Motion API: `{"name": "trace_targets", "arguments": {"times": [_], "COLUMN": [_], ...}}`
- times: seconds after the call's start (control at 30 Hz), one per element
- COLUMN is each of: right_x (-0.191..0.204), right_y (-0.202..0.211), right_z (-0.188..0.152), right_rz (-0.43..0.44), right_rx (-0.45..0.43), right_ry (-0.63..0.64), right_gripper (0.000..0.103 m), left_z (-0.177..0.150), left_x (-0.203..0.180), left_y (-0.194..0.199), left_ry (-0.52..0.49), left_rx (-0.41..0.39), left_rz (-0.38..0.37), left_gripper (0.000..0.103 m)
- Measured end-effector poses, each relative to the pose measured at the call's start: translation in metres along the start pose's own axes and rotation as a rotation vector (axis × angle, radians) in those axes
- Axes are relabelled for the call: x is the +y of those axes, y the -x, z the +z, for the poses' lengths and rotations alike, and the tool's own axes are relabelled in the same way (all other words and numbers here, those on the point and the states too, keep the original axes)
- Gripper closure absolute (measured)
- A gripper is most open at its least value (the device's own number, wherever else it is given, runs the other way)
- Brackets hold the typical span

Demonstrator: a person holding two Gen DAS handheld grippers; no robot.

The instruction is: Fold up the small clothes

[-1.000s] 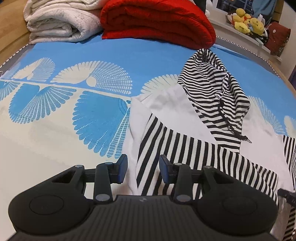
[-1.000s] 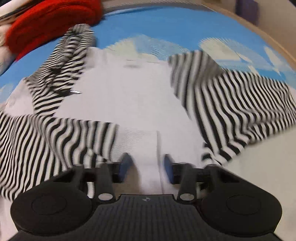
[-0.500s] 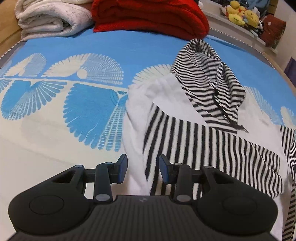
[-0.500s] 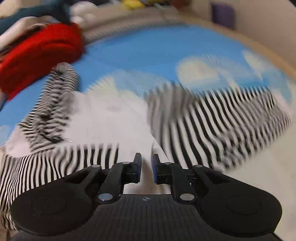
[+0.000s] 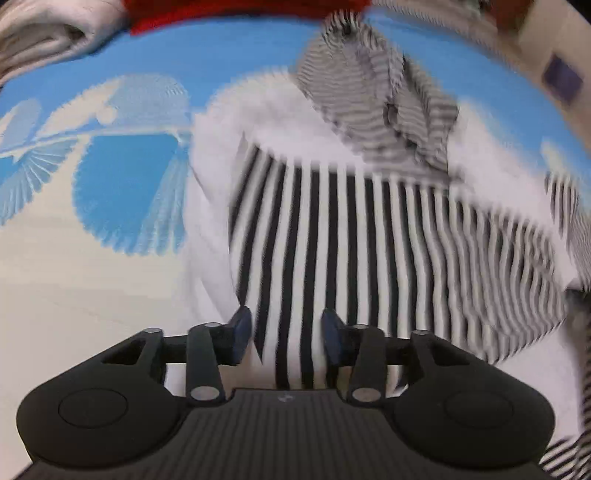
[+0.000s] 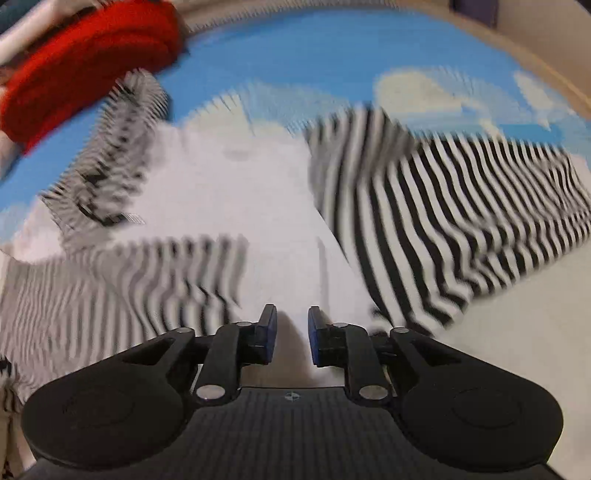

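Observation:
A small hoodie with a white body (image 6: 236, 192), black-and-white striped sleeves and a striped hood (image 5: 376, 88) lies on the blue-patterned bedspread. One striped sleeve (image 5: 332, 236) is folded across the body; the other striped sleeve (image 6: 443, 206) lies out to the right. My left gripper (image 5: 286, 332) is open, low over the folded sleeve's near end, stripes showing between its fingers. My right gripper (image 6: 291, 334) is open over the white hem, holding nothing. Both views are motion-blurred.
A folded red blanket (image 6: 85, 66) and a folded white blanket (image 5: 48, 33) lie at the head of the bed behind the hoodie. The blue and cream bedspread (image 5: 110, 184) stretches to the left. The bed's edge (image 6: 546, 66) curves along the right.
My left gripper moved right and forward over the folded striped sleeve, staying open. My right gripper narrowed half a second ago and has opened again over the white hem.

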State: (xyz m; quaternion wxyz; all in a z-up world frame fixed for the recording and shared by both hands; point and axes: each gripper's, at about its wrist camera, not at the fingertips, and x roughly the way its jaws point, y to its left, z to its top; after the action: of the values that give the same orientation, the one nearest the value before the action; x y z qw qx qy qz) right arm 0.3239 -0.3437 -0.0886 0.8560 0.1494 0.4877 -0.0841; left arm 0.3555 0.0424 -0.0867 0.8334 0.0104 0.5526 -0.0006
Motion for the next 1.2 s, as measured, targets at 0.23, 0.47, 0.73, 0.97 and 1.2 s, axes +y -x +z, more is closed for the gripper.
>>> {"name": "trace_targets", "arguments": {"times": [0.23,0.47,0.73,0.97,1.2], "right_x": [-0.065,-0.192,-0.271,-0.273,-0.250], "right_y": [0.042,0.047,0.027,0.008,0.011], "right_z": [0.033,0.040,0.021,0.027,0.035], "right_rz": [-0.045,-0.166,-0.124,-0.103,-0.224], "right_rx": [-0.229,-0.312,-0.351,-0.340,-0.417], "right_ry": [-0.157,-0.476,-0.747,-0.735,-0.648], "right_gripper": [0.084,0.083,0.068,0.062,0.098], "left_z": [0.005,0.011,0.014,0.014,0.015], "left_x": [-0.017,-0.028,-0.024,-0.027,-0.018], "left_y": [0.024,0.028,0.030,0.032,0.036], "left_ry": [-0.020,-0.037,-0.014,-0.034,-0.009], "left_rx": [-0.095,-0.125,-0.146,-0.154,-0.164], "left_rz": [0.013,-0.007,-0.018,-0.040,-0.040], "left_gripper": [0.046,0.046,0.046,0.046,0.046]}}
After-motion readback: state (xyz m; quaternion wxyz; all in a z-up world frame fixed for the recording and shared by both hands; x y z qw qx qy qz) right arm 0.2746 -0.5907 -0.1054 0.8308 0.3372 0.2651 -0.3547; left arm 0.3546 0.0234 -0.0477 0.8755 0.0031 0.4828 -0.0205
